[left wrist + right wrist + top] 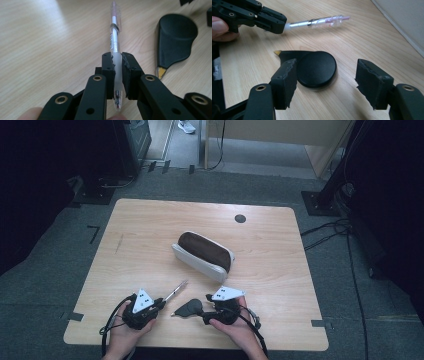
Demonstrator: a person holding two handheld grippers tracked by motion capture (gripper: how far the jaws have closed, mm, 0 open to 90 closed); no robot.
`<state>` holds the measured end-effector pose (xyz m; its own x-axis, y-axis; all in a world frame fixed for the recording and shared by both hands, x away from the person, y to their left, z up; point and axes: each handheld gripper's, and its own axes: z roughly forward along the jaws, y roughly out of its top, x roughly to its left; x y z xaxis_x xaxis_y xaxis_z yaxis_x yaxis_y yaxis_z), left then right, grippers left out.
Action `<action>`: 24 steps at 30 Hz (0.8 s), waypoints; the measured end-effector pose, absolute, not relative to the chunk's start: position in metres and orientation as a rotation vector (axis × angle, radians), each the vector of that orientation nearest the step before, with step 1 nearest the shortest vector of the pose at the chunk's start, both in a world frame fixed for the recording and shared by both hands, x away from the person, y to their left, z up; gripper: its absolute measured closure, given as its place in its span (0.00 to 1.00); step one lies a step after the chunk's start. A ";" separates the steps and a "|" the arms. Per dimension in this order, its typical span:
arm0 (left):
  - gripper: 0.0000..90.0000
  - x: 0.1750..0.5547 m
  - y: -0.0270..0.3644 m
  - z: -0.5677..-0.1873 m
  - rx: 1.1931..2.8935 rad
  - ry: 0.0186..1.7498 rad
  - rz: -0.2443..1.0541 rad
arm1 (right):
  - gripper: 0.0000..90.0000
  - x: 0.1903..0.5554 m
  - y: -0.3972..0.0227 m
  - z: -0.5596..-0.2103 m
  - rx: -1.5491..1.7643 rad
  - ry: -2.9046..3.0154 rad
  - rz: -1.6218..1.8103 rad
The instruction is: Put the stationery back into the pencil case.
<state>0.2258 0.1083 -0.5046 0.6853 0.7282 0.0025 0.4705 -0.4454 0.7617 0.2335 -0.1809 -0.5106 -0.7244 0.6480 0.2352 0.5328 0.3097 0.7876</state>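
A clear pen (115,37) with a pink end lies low over the wooden table (150,230), pointing away from me. My left gripper (116,57) is shut on the pen's grip end, with the writing tip poking back between the jaws. In the high view the left gripper (160,304) sits near the front edge and the pen (176,291) angles up to the right. A black teardrop-shaped object (315,68) with a small yellow tip rests flat on the table. My right gripper (327,63) stands open just short of it, one jaw on each side, not touching.
A white pencil case (202,255) with a dark brown inside lies open in the middle of the table, behind both grippers. A dark round grommet (240,218) sits near the far edge. Hands hold both grippers at the front edge.
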 end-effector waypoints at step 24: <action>0.91 0.207 0.111 -0.472 1.907 0.777 0.503 | 0.40 0.253 -0.166 -0.477 1.303 2.318 1.670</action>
<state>0.2073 0.1112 -0.4723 0.7097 0.7044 0.0119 0.2998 -0.3172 0.8997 0.2528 -0.1660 -0.4773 -0.6556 0.6135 0.4402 0.6119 0.0900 0.7858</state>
